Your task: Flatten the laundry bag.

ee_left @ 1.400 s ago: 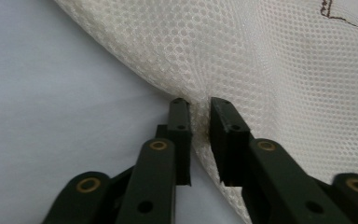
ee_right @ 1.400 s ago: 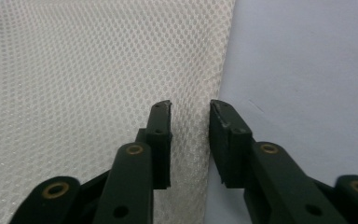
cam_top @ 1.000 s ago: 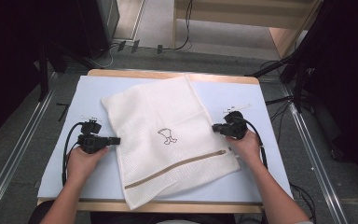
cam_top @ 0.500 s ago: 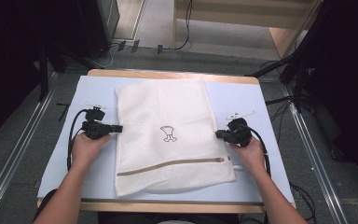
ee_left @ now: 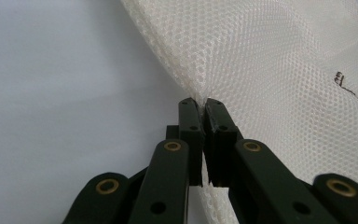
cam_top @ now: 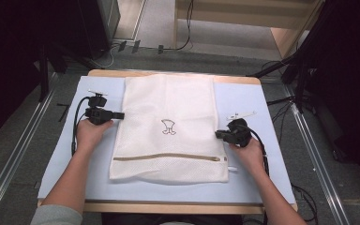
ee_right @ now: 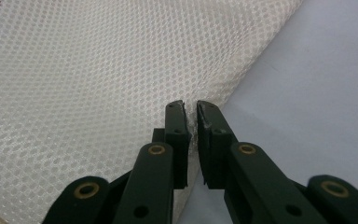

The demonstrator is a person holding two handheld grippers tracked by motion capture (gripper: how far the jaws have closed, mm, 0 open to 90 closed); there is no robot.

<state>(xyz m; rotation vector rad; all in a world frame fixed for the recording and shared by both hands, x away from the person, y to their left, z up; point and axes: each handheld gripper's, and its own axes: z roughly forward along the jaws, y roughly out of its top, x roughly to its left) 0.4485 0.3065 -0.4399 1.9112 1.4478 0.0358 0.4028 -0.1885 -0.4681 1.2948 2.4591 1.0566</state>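
A white mesh bag [cam_top: 168, 126] lies flat in the middle of the tabletop [cam_top: 262, 101], on a pale blue cover. Its long way runs from the person's side to the far side. A tan zipper [cam_top: 166, 157] runs across the bag near the person's end, and a small dark drawing [cam_top: 168, 127] sits at the bag's middle.

The left tool [cam_top: 117, 115] is at the bag's left edge, a bit farther from the zipper than the drawing is. In the left gripper view its two black jaws are pressed together on a pinch of the mesh, and the cloth bunches up where they bite. So the left tool [ee_left: 200, 105] is clamped on the bag.

The right tool [cam_top: 219, 134] is at the bag's right edge, closer to the zipper than the left one is. In the right gripper view its jaws are almost together, with a thin bit of the bag's edge between them. The right tool [ee_right: 191, 109] looks clamped on the bag too, but more lightly.

The bag lies between the two tools, each one pointing in toward the drawing. Both hands are about as close to the bag. I think the next move, maybe a lift or a fold, needs both hands to go together so the bag stays straight.
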